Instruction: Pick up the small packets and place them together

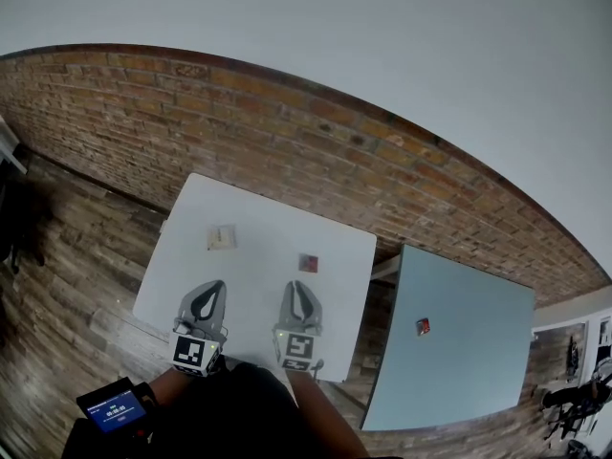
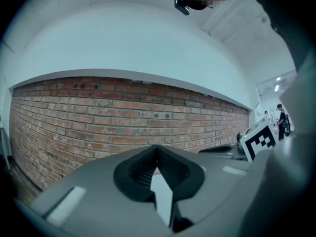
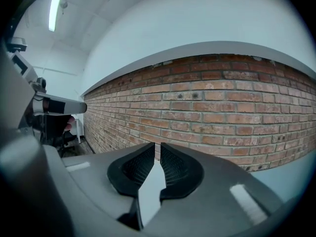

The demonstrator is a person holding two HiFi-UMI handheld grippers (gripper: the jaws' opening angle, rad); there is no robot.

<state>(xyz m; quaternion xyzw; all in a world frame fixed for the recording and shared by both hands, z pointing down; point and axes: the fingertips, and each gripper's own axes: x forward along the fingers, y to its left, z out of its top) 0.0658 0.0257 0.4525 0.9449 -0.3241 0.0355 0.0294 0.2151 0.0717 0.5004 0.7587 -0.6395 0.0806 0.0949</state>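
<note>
Gathering looks unstarted: beige packet lies at twelve o'clock from the left gripper, reddish packet likewise from the right gripper, apart on the counter; both sets of fingers are closed and empty.

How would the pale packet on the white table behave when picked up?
The pale packet lies flat on the white table, so it probably cannot roll. It looks small and thin, so it is likely light, perhaps floppy. Lying flat, it may slide when pushed.
</note>
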